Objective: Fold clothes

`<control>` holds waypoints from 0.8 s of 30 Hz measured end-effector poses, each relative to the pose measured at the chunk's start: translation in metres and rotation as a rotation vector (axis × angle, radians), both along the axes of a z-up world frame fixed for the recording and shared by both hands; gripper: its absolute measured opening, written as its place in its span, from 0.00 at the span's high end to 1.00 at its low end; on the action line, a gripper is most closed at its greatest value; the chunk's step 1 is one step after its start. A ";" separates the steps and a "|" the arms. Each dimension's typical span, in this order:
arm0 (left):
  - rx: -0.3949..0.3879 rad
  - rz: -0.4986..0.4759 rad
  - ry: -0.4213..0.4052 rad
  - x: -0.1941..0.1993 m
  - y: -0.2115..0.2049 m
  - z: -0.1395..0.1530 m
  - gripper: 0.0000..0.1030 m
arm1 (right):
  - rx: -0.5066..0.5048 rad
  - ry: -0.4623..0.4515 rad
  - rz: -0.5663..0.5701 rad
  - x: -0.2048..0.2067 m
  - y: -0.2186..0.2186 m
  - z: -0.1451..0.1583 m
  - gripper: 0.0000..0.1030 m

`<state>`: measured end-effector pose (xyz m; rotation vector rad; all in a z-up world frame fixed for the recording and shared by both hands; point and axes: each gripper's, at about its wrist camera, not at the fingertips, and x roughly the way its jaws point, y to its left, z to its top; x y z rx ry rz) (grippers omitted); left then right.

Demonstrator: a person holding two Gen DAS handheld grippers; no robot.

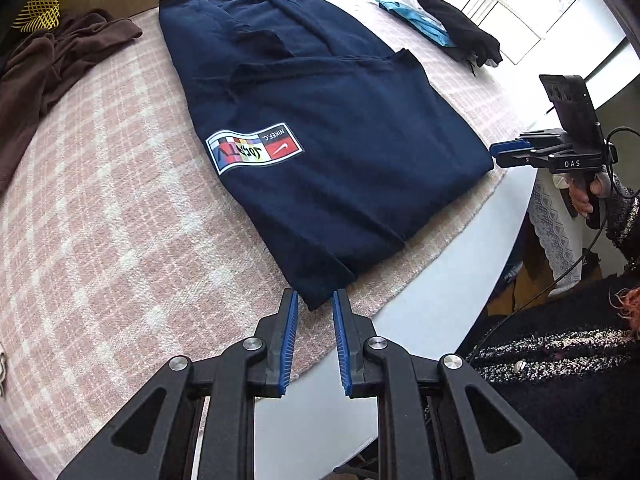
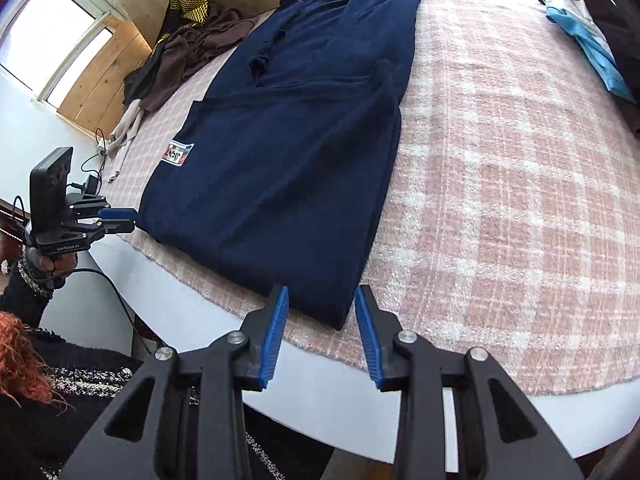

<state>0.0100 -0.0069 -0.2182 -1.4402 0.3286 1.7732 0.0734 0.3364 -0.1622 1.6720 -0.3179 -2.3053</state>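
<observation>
Navy shirt (image 1: 320, 128) lies lengthwise-folded on the blanket (image 1: 100, 200). We hold 2 grippers, left (image 1: 316, 300) and right (image 2: 322, 300), spread and empty, at its near hem corners. Next: pinch both corners, fold the hem away.

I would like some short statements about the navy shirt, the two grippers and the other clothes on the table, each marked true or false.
1. The navy shirt lies with both sides folded in on the pink checked cloth. True.
2. The left gripper is clamped on the shirt's corner. False: its jaws stand apart at the near corner and no pad presses on the fabric.
3. The right gripper holds nothing. True.
4. The shirt's badge is plain white. False: it has many colours, with a red part.
5. A brown garment lies beside the shirt. True.
6. The light blue garment lies on top of the shirt. False: it lies apart, at the far edge.
</observation>
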 end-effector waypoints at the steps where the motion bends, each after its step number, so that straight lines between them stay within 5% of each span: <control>1: -0.001 -0.007 -0.001 0.002 0.002 -0.001 0.84 | 0.015 0.005 0.011 0.003 -0.003 -0.003 0.67; 13: 0.002 -0.023 -0.011 0.001 0.000 0.000 0.95 | 0.080 0.097 0.058 0.002 -0.019 -0.012 0.66; 14: 0.001 -0.028 -0.005 0.001 0.000 0.003 0.95 | 0.089 0.097 0.062 0.002 -0.019 -0.012 0.68; 15: -0.002 -0.038 0.003 0.002 0.000 0.006 0.96 | 0.099 0.097 0.066 0.001 -0.020 -0.012 0.87; 16: -0.013 -0.052 0.016 0.003 0.002 0.011 0.96 | 0.095 0.092 0.067 0.000 -0.019 -0.011 0.94; 20: -0.048 -0.110 0.105 0.008 0.003 0.038 0.96 | 0.086 0.118 0.094 -0.002 -0.012 0.011 0.94; 24: -0.059 -0.100 0.040 0.005 -0.005 0.017 0.97 | 0.100 0.092 0.083 -0.002 -0.007 0.004 0.94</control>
